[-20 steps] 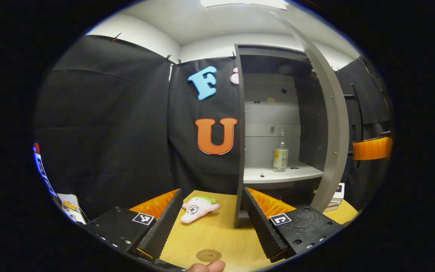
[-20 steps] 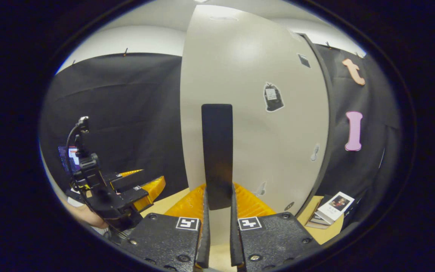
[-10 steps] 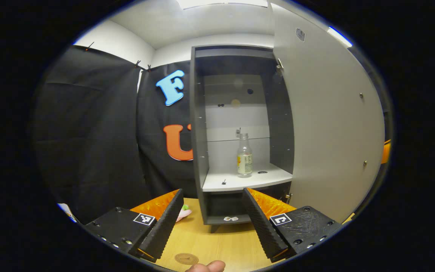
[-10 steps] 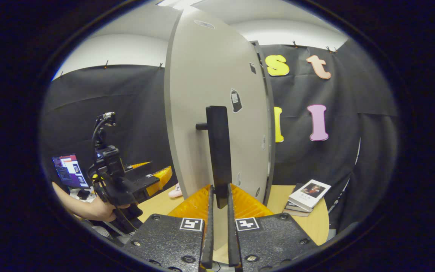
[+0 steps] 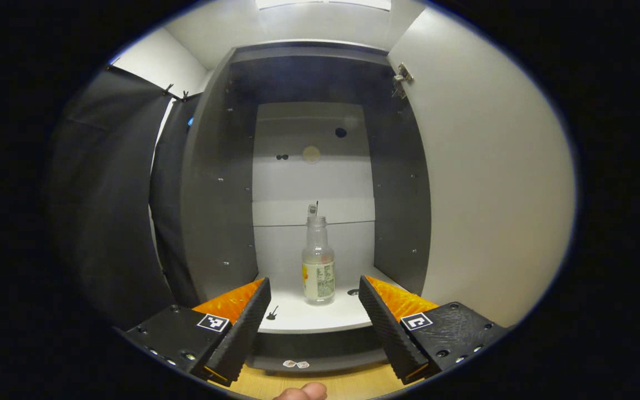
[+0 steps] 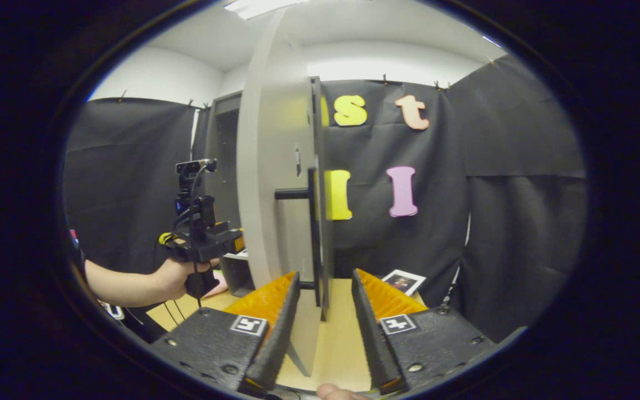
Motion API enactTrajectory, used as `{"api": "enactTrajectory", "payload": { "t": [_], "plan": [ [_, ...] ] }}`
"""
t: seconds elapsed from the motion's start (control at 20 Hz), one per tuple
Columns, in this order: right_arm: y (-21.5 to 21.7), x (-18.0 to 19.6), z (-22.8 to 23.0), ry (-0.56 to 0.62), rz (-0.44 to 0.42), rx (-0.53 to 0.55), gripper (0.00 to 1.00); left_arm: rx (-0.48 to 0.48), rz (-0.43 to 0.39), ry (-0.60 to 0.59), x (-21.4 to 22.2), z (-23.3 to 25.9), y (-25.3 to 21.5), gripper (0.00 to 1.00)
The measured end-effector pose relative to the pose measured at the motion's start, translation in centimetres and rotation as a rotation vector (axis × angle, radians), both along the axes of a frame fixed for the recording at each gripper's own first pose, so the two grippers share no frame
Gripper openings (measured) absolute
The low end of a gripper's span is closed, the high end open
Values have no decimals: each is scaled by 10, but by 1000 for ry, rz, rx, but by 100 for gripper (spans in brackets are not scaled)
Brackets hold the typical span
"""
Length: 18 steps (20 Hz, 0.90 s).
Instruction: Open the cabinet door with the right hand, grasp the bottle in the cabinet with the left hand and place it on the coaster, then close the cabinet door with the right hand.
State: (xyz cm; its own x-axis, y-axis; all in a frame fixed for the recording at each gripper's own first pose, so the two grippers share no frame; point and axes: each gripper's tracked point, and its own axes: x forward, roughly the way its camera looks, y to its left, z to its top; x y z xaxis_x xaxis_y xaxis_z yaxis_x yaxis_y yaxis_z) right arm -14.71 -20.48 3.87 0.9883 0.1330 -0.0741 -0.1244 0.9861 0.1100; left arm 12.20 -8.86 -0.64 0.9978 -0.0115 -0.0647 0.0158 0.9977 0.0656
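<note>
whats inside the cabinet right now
On the white shelf inside the open cabinet stands one clear bottle, upright, uncapped, with a label. A small dark bit lies left of it. The compartment beneath the shelf is dark and mostly hidden by the left gripper.

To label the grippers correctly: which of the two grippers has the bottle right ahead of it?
The left gripper: the bottle stands on the cabinet shelf between its open fingers. The right gripper faces the door handle instead.

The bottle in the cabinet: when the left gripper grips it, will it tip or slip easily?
The bottle looks tall, narrow and nearly empty, so probably light and easy to tip. Its clear body may be slippery; the label band likely offers better grip.
</note>
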Motion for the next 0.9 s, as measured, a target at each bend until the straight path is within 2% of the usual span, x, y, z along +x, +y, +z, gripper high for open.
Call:
{"api": "enactTrajectory", "payload": {
  "t": [0.05,0.2,0.45,0.5,0.55,0.6,0.9],
  "plan": [
    [-2,1,1,-10,-16,17,85,0,-1,3,15,-4,-2,96],
    [-2,6,-1,-9,-41,18,98,2,6,32,63,-25,3,96],
    [-8,5,2,-3,-104,0,98,-98,-15,98,118,-52,7,96],
    [-8,4,2,0,-111,-6,98,-99,-9,109,128,-55,10,97],
    [-6,5,3,1,-113,-10,93,-97,0,113,139,-57,13,97],
    [-6,5,3,4,-115,-13,98,-99,6,109,148,-57,14,97],
    [-5,4,3,15,-145,-3,97,-143,-37,100,174,-53,4,95]
  ]
}}
